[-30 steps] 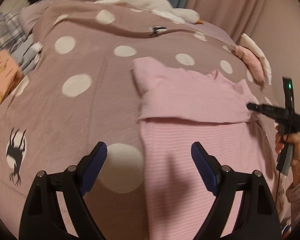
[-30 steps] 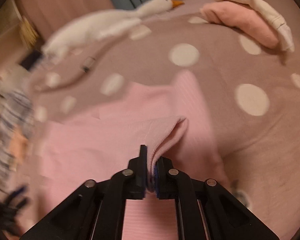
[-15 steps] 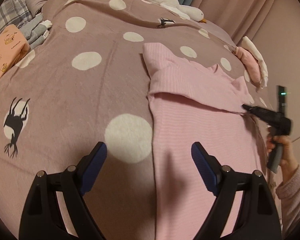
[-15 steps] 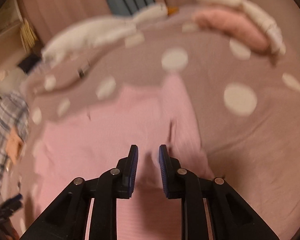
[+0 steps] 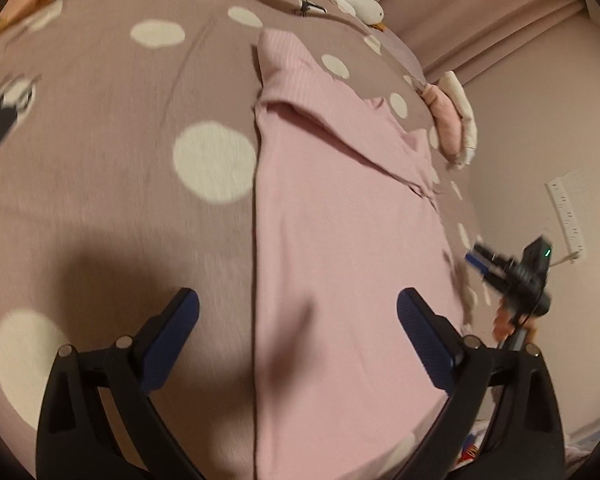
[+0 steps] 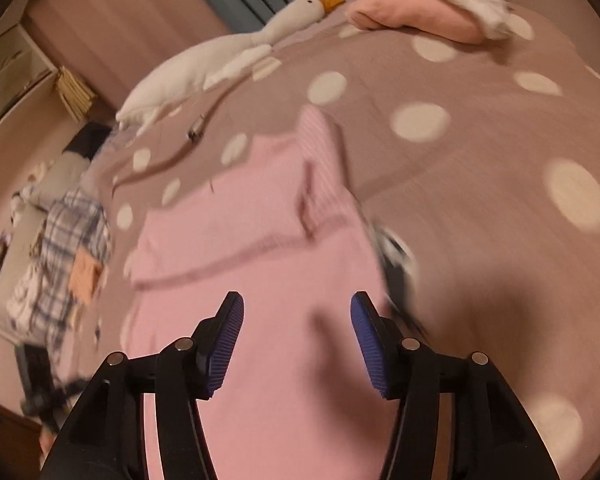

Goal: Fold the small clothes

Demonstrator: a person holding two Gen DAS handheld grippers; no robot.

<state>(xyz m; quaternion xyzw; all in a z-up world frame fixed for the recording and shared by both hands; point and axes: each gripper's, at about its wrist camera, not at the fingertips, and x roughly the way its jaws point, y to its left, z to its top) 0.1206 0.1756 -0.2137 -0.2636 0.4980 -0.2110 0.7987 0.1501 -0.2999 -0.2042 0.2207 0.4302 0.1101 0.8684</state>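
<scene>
A pink striped top (image 5: pixel 340 216) lies flat on the polka-dot bedspread (image 5: pixel 100 160), with both sleeves folded across its upper part. It also shows in the right wrist view (image 6: pixel 260 248). My left gripper (image 5: pixel 298 312) is open and empty, over the top's lower left edge. My right gripper (image 6: pixel 296 320) is open and empty above the lower part of the top. It also shows, blurred, in the left wrist view (image 5: pixel 476 262), off the top's right edge.
Folded pink and white clothes (image 6: pixel 420 8) lie at the bed's far right. A white goose plush (image 6: pixel 228 56) lies at the far edge. A plaid and orange pile of clothes (image 6: pixel 64 248) lies at the left. A wall (image 5: pixel 540 140) borders the bed's right side.
My right gripper let go of the folded sleeve, opened wide and pulled back toward the top's lower part. My left gripper moved down along the top's left edge, staying open.
</scene>
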